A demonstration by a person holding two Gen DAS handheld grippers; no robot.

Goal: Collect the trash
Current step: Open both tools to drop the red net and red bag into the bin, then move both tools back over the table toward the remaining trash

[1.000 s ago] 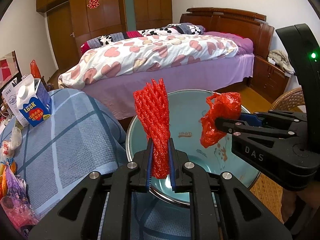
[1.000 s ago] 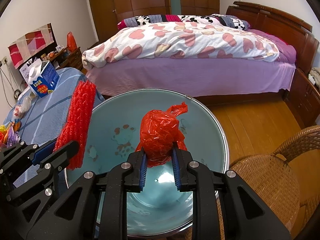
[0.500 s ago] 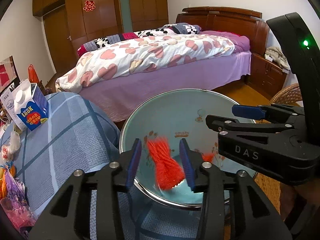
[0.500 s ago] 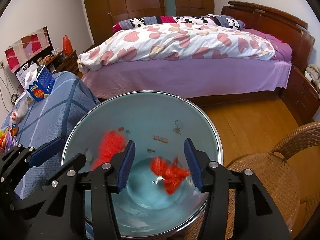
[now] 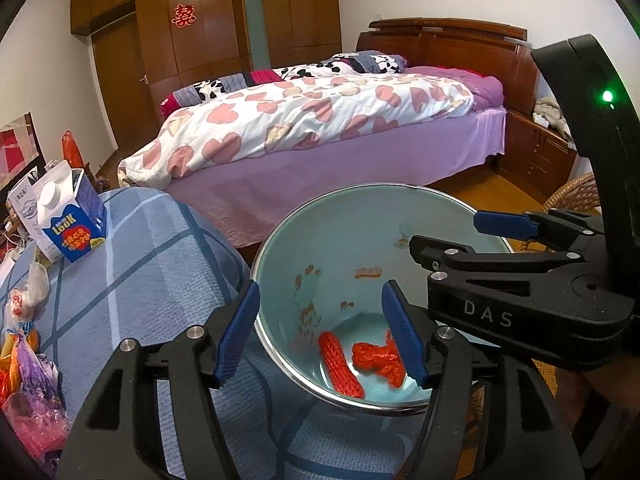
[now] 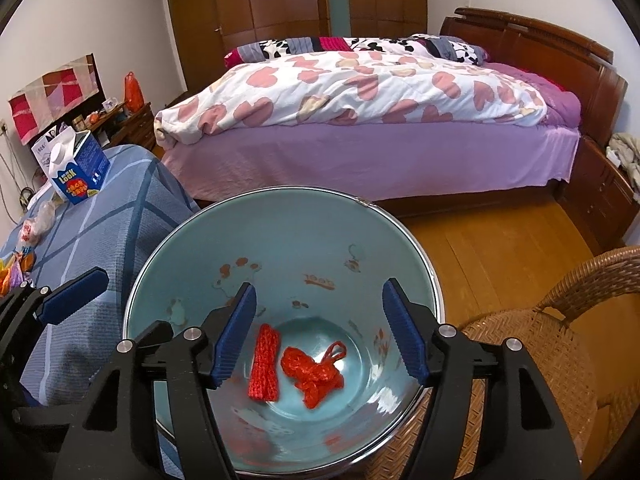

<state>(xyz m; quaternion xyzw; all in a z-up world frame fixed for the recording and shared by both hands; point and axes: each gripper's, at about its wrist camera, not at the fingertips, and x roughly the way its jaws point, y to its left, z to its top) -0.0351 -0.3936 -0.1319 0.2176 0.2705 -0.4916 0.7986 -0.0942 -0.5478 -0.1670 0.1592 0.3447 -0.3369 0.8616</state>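
A teal trash bin (image 5: 328,240) (image 6: 280,232) with a metal rim stands beside the table. A red foam net (image 5: 340,364) (image 6: 264,364) and a crumpled red plastic bag (image 5: 378,362) (image 6: 312,376) lie on its bottom, side by side. My left gripper (image 5: 320,336) is open and empty above the bin's near rim. My right gripper (image 6: 318,332) is open and empty above the bin's mouth; it also shows in the left wrist view (image 5: 452,236) at the right.
A table with a blue checked cloth (image 5: 132,264) holds a blue milk carton (image 5: 68,216) (image 6: 74,168) and several plastic bags (image 5: 24,360) at the left. A wicker chair (image 6: 560,344) stands right of the bin. A bed (image 6: 360,96) fills the background.
Both grippers opened. The red foam net left my left gripper and the red bag left my right gripper; both fell to the bin's bottom.
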